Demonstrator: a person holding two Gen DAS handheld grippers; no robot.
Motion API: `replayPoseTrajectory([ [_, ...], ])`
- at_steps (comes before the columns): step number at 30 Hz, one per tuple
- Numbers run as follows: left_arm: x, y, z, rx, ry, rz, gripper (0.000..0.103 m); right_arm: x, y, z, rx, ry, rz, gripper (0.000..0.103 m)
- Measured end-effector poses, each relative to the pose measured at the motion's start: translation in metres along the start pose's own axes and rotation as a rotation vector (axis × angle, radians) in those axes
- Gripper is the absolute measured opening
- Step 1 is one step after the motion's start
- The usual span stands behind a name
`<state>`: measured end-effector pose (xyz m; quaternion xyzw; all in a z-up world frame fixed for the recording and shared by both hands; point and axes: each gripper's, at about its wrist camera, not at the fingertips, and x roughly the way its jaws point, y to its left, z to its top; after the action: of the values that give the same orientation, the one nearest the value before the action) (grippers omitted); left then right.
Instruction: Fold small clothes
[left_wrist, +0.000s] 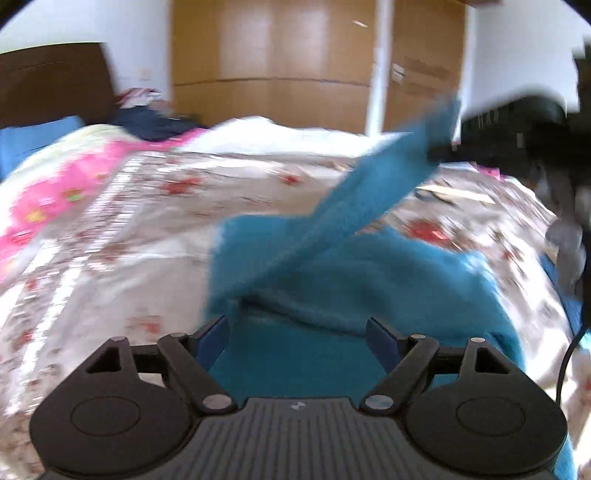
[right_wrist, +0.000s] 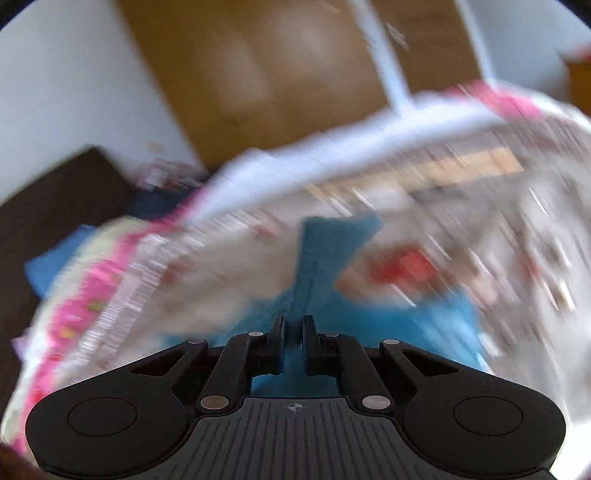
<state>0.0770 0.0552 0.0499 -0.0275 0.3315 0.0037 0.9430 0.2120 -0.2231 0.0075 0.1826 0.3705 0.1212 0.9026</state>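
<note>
A blue garment (left_wrist: 351, 266) lies on the flowered bedspread (left_wrist: 122, 229), its bulk spread flat just in front of the left gripper (left_wrist: 298, 328), whose jaws stand wide apart and clasp nothing. One long strip of the same cloth rises from that bulk to the right gripper (right_wrist: 294, 326) (its picture is badly smeared), whose fingers look clenched on the fabric. Beyond the garment, past the bed's far edge, stands a wooden wardrobe (left_wrist: 280, 55), and a dark headboard (left_wrist: 51, 81) sits left of it.
</note>
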Motion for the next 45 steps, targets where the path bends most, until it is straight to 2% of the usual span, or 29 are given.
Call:
replayPoseTrajectory([
  [1, 0.009, -0.013, -0.002, 0.031, 0.026, -0.006, 0.091, 0.013, -0.014, -0.012, 0.016, 0.052, -0.014, 0.007],
  [3, 0.027, -0.036, -0.007, 0.094, 0.078, -0.010, 0.091, 0.026, -0.029, -0.029, 0.076, 0.093, -0.008, 0.011],
  [6, 0.049, -0.048, -0.022, 0.158, 0.159, 0.016, 0.091, 0.020, -0.037, -0.029, 0.130, 0.057, 0.037, 0.016],
  [9, 0.063, -0.044, -0.033, 0.161, 0.220, 0.051, 0.091, 0.012, -0.033, -0.024, 0.112, 0.035, 0.051, 0.016],
  [11, 0.063, -0.038, -0.038, 0.142, 0.230, 0.062, 0.091, 0.010, -0.027, -0.022, 0.086, 0.017, 0.045, 0.017],
  [14, 0.059, -0.025, -0.040, 0.128, 0.197, 0.095, 0.091, 0.004, -0.028, -0.033, 0.080, 0.010, 0.029, 0.017],
  [19, 0.061, 0.004, -0.030, 0.027, 0.162, 0.144, 0.091, 0.012, -0.037, -0.046, 0.120, 0.068, -0.017, 0.016],
  [23, 0.078, 0.021, -0.033, 0.012, 0.214, 0.182, 0.090, -0.006, -0.030, -0.044, 0.060, 0.067, -0.031, 0.017],
  [30, 0.048, 0.017, -0.041, 0.092, 0.221, 0.168, 0.090, -0.065, -0.028, -0.072, -0.057, 0.182, -0.012, 0.017],
  [32, 0.032, 0.023, -0.045, 0.102, 0.232, 0.155, 0.090, -0.089, -0.033, -0.087, -0.085, 0.242, -0.022, 0.025],
  [34, 0.016, 0.029, -0.050, 0.106, 0.251, 0.137, 0.090, -0.109, -0.036, -0.103, -0.093, 0.299, -0.031, 0.029],
  [38, -0.013, 0.044, -0.062, 0.100, 0.287, 0.125, 0.090, -0.145, -0.045, -0.132, -0.072, 0.347, -0.071, 0.029],
  [41, -0.028, 0.052, -0.075, 0.100, 0.312, 0.120, 0.090, -0.161, -0.049, -0.147, -0.033, 0.400, -0.063, 0.030],
  [45, -0.038, 0.056, -0.089, 0.098, 0.350, 0.093, 0.090, -0.176, -0.045, -0.157, -0.071, 0.415, -0.092, 0.031],
])
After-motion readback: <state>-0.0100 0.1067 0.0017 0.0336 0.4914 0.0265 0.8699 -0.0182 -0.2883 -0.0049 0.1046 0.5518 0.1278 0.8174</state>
